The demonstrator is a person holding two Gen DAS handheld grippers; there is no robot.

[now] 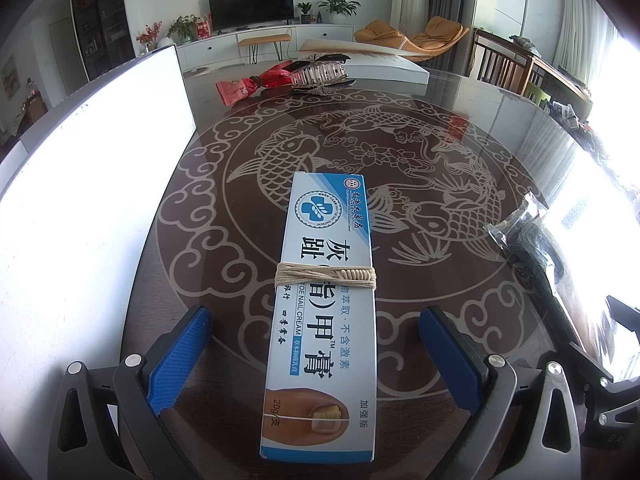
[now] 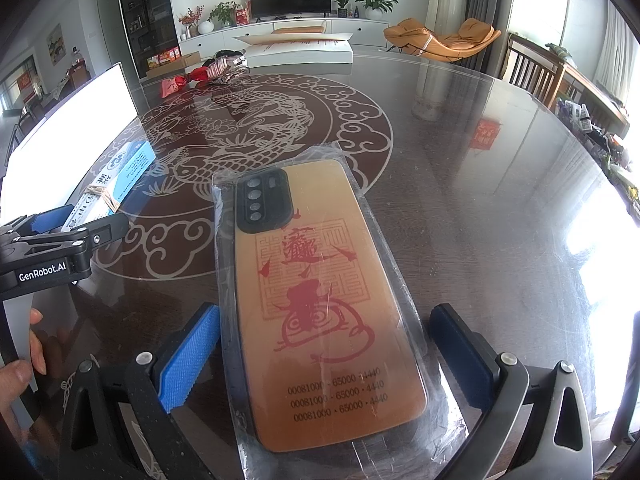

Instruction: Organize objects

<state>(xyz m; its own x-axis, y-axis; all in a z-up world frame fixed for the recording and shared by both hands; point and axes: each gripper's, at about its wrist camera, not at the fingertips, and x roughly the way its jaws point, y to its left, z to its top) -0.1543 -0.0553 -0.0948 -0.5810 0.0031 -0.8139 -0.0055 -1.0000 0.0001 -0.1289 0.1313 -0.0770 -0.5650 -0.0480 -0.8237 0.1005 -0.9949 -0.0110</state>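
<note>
Blue-padded left gripper fingers spread, straddling cream box | right gripper fingers spread, straddling phone case

A home living room is shown. A TV is set on a white cabinet, with houseplants and orange loungers placed nearby

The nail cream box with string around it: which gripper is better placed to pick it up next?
Left. The nail cream box lies between the open left gripper fingers; the right gripper straddles the wrapped phone case.
</note>
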